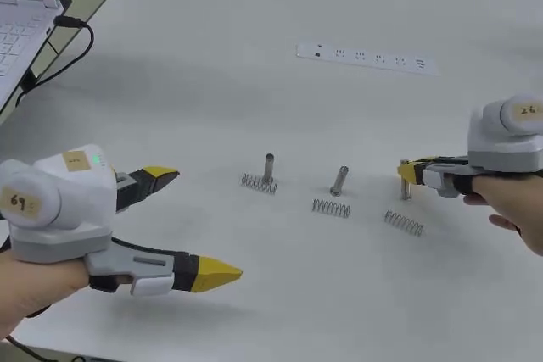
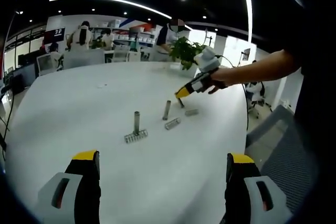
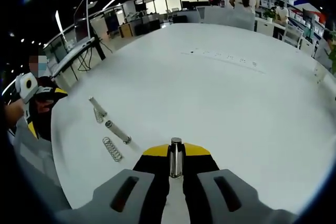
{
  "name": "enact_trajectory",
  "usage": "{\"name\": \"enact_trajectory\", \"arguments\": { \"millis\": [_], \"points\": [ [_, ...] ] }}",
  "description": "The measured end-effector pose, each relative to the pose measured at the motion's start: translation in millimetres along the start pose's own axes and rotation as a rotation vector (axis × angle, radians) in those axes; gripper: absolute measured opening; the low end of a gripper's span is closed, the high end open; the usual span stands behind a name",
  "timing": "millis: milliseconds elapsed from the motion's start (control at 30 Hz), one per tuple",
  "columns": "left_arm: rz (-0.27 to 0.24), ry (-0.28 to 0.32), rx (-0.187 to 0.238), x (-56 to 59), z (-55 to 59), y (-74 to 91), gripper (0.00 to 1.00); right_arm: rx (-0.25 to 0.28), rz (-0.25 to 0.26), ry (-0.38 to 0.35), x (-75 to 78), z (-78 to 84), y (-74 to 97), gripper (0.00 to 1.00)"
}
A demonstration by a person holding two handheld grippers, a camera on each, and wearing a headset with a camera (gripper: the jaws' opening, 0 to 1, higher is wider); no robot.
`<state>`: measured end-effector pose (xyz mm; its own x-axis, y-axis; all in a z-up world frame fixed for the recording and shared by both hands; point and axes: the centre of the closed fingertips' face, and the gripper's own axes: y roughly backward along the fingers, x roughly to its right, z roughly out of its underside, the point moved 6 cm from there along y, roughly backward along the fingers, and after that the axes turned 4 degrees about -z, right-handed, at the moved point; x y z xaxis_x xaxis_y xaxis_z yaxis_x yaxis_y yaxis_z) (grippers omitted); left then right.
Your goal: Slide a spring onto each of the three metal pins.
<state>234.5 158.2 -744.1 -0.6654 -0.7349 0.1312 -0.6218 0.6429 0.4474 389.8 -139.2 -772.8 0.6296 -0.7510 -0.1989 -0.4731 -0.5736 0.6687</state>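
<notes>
Right gripper (image 1: 405, 169) clamps a smooth cylindrical metal pin (image 3: 176, 157); left gripper (image 1: 204, 223) gapes wide, well apart from coiled wire springs (image 1: 331, 208).

Far left of the power strip (image 1: 366, 58), the laptop (image 1: 21, 6) was cut off by the frame edge. The strip's markings were too small to read. The third pin (image 3: 176, 156) had its lower length hidden between the right claw's (image 1: 409, 170) jaws, its foot on the counter (image 1: 254, 108) unseen.

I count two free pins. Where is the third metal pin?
Head view, right side: the silver metal pin sits clamped in the right claw, behind the rightmost wire spring.
</notes>
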Motion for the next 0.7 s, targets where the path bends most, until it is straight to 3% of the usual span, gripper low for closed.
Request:
{"name": "enact_trajectory", "arguments": {
  "millis": [700],
  "points": [
    [0.003,-0.001,-0.004,0.9,1.5,-1.7,0.98,0.056,0.001,0.031,-1.3,4.6,7.0,0.05]
  ]
}}
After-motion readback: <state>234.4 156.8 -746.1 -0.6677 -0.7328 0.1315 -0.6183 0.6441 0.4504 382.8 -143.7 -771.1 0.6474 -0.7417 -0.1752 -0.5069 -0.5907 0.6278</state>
